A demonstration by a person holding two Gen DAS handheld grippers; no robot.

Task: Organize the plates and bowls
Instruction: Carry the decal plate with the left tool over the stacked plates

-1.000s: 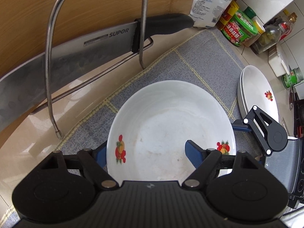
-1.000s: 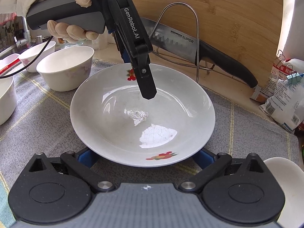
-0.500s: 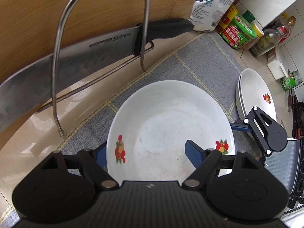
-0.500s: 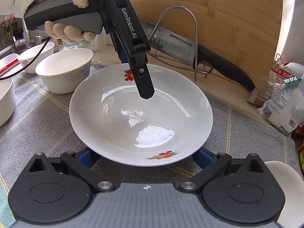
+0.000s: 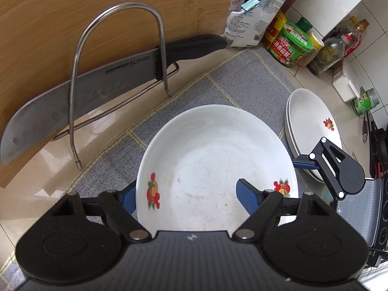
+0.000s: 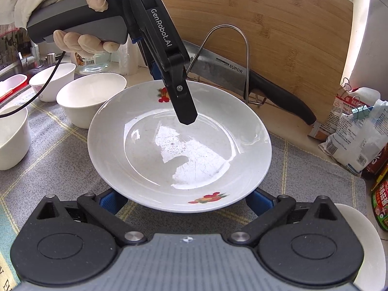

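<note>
A white plate (image 5: pixel 215 160) with red fruit prints is held above the grey mat; it also shows in the right wrist view (image 6: pixel 179 145). My left gripper (image 5: pixel 186 194) is shut on its near rim, one finger inside the plate and one under it; it shows from the side in the right wrist view (image 6: pixel 184 111). My right gripper (image 6: pixel 184 200) is open, with both blue fingers under the plate's opposite rim. A stack of like plates (image 5: pixel 312 126) lies at the right. White bowls (image 6: pixel 89 97) stand at the left.
A steel rack (image 5: pixel 116 72) holds a SUPOR cleaver (image 5: pixel 97 84) against a wooden cutting board (image 5: pixel 97 12). Bags, jars and bottles (image 5: pixel 293 41) crowd the back right. Another plate's rim (image 6: pixel 363 237) shows at the right of the right wrist view.
The plate has risen and moved away from the rack and cutting board, with both grippers keeping their places on it.
</note>
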